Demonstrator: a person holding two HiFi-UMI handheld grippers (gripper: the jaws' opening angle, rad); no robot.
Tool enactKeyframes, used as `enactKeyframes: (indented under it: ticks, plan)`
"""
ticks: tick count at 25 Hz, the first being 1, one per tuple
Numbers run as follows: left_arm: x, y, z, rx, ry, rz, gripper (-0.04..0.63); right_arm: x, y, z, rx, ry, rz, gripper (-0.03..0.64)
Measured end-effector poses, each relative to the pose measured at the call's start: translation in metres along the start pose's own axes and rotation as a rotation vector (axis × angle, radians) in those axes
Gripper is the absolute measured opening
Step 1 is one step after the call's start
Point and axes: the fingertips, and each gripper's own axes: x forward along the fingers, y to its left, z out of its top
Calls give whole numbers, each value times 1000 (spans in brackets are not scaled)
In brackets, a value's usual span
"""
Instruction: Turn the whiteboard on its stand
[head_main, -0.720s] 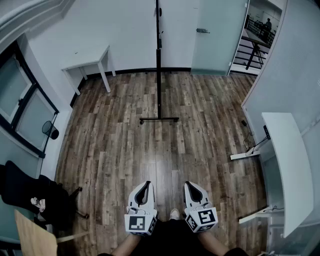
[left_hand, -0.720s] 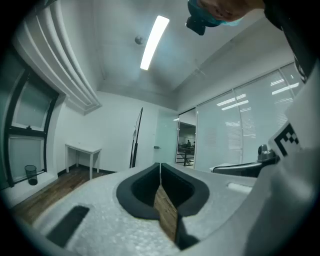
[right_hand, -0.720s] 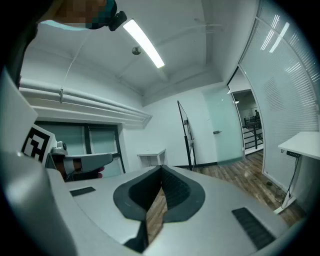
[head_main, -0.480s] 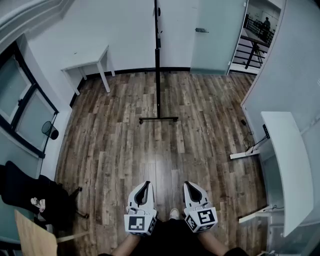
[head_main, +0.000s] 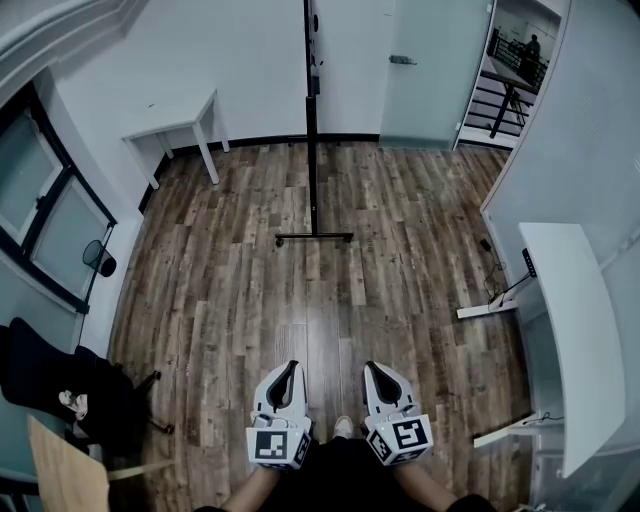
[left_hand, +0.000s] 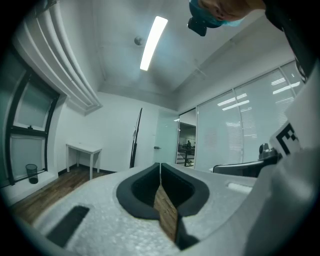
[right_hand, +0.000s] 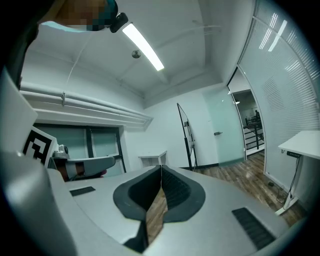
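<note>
The whiteboard (head_main: 311, 110) stands edge-on at the far middle of the room, a thin dark upright on a black stand with a floor bar (head_main: 314, 238). It also shows as a slim dark post in the left gripper view (left_hand: 135, 142) and in the right gripper view (right_hand: 186, 135). My left gripper (head_main: 292, 366) and right gripper (head_main: 372, 366) are held side by side close to my body, far short of the board. Both are shut with nothing between the jaws: the left gripper's (left_hand: 160, 164) tips meet, and so do the right gripper's (right_hand: 161, 166).
A small white table (head_main: 180, 115) stands at the back left wall. A long white desk (head_main: 570, 330) runs along the right. A black chair (head_main: 60, 385) and a bin (head_main: 100, 260) sit at the left. A glass door (head_main: 430, 70) is behind the board. Wood floor (head_main: 320, 300) lies between.
The head view has drifted slightly, so the stand sits a touch further left. Both grippers keep their places and stay shut.
</note>
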Motion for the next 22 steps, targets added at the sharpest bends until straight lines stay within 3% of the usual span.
enactKeyframes:
  ticks: [11,22]
  plan:
    - [14,-31,-9,12,-1,51,23,-6,-40,1,-5,3,42,14]
    - [57,-11,-22,-5,16,91,23,31,-64,-4,12,12,41,14]
